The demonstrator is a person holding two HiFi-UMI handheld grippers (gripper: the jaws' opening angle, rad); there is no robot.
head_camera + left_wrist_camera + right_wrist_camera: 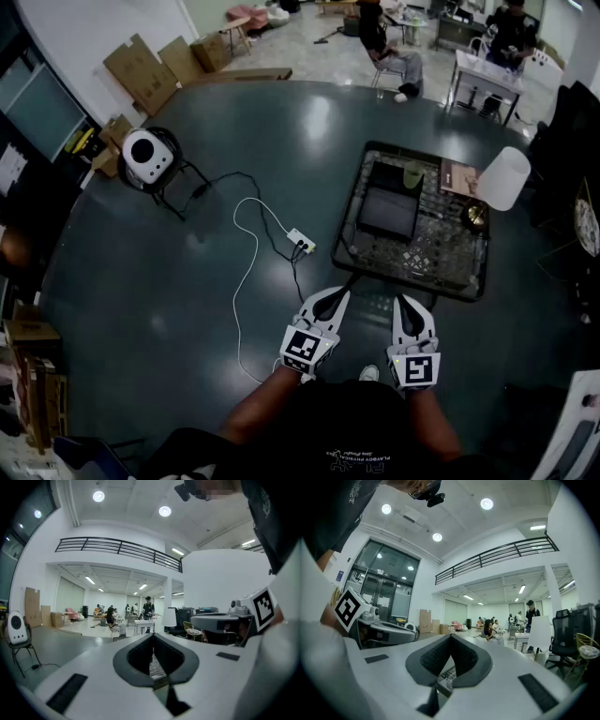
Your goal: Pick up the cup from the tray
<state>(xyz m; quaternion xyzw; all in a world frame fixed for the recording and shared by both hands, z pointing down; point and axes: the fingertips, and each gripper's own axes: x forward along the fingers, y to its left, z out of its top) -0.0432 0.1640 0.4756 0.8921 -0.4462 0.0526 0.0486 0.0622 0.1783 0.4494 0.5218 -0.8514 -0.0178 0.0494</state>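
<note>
Across the dark table [187,244], a wire tray [348,214] is holding a small pale cup [412,174] near its far edge. The left gripper [336,293] and right gripper [405,300] are hovering short of the tray, both clenched on nothing. The cup is probably light and rigid, so pinching across its wall looks best.

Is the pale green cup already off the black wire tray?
No, the pale green cup sits on the black wire tray, near its far edge.
</note>
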